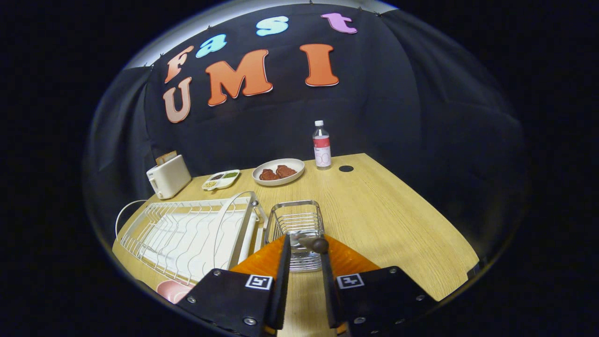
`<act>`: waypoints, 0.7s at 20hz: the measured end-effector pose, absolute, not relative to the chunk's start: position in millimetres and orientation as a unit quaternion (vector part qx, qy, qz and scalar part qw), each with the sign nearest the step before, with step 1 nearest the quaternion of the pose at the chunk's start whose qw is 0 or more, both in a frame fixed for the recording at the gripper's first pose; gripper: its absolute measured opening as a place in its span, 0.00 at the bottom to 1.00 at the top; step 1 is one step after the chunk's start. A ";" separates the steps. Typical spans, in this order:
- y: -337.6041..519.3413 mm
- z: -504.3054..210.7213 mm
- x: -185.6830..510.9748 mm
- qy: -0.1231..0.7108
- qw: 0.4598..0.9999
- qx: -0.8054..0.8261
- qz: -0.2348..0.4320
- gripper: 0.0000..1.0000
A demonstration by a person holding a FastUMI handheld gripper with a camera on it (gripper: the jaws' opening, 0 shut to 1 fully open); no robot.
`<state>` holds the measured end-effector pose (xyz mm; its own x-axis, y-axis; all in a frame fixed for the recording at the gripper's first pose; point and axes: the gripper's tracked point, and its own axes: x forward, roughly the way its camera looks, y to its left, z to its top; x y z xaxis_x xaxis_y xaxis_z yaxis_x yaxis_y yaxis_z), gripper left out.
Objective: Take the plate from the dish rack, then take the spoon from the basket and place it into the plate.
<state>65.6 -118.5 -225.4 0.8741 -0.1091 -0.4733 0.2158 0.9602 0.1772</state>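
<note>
My gripper (306,245) hovers over the near side of the wire basket (295,220). It is shut on the spoon (314,243), whose brown handle sits between the fingertips, with a bit of metal showing to its left. The spoon is at the basket's near rim; its bowl is hidden. The white dish rack (187,234) lies left of the basket with no plate in it. A pink plate (171,290) lies on the table in front of the rack, left of my left finger, mostly hidden.
Beyond the basket are a white dish with two brown pieces (278,172), a small divided tray (221,179), a white toaster (168,176) and a water bottle (321,145). A dark hole (346,168) marks the tabletop. Bare wooden table (393,220) stretches to the right.
</note>
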 end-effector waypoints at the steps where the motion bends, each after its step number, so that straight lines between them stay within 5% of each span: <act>1: -119.2 -225.0 70.3 0.232 0.963 0.110 -0.085 0.26; 5: -118.3 -216.0 75.9 0.216 0.963 0.126 -0.096 0.11; 14: -109.7 -196.2 77.0 0.196 0.966 0.142 -0.087 0.08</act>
